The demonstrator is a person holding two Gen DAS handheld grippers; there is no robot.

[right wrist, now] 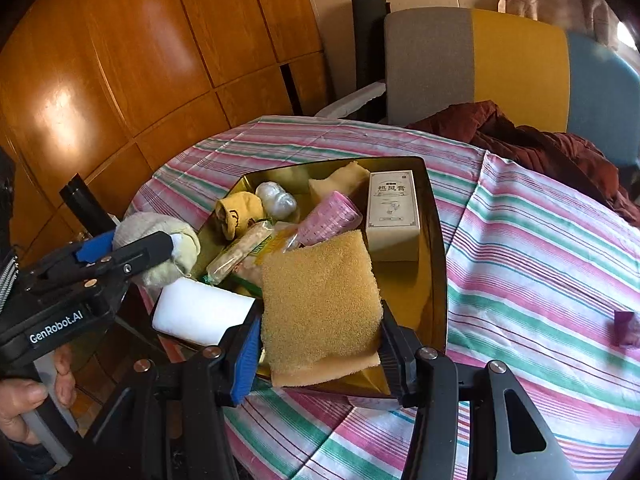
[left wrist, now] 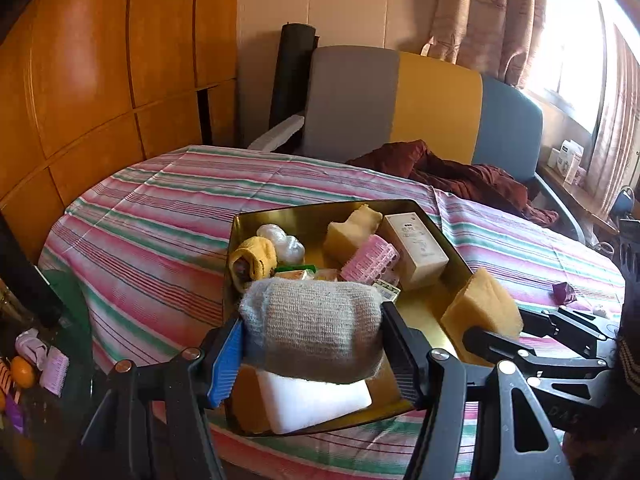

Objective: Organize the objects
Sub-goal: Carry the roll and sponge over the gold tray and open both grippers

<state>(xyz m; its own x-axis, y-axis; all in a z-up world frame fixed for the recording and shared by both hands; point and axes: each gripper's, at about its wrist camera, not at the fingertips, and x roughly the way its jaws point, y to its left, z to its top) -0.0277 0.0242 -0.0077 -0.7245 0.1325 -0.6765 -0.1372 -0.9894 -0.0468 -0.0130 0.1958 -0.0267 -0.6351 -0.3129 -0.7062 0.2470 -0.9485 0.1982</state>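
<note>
A gold metal tray [left wrist: 420, 308] [right wrist: 434, 240] sits on the striped tablecloth. It holds a white box [left wrist: 416, 248] [right wrist: 394, 216], a pink hair roller [left wrist: 370, 260] [right wrist: 330, 214], a yellow sock [left wrist: 254, 258], a white sponge block [left wrist: 316, 404] [right wrist: 200, 312], a sponge piece [left wrist: 352, 228] and snack packets [right wrist: 244, 252]. My left gripper [left wrist: 316, 348] [right wrist: 132, 252] is shut on a rolled grey sock [left wrist: 312, 320] [right wrist: 160, 244] over the tray's near left edge. My right gripper [right wrist: 320, 340] [left wrist: 492, 332] is shut on a yellow sponge [right wrist: 320, 300] [left wrist: 484, 304] above the tray's near right side.
The striped tablecloth [left wrist: 160, 208] covers a round table. A maroon garment [left wrist: 460, 176] lies at the far side before a grey, yellow and blue chair [left wrist: 400, 100]. A small purple object [left wrist: 564, 292] [right wrist: 626, 326] lies on the cloth at right. Clutter sits low left [left wrist: 36, 360].
</note>
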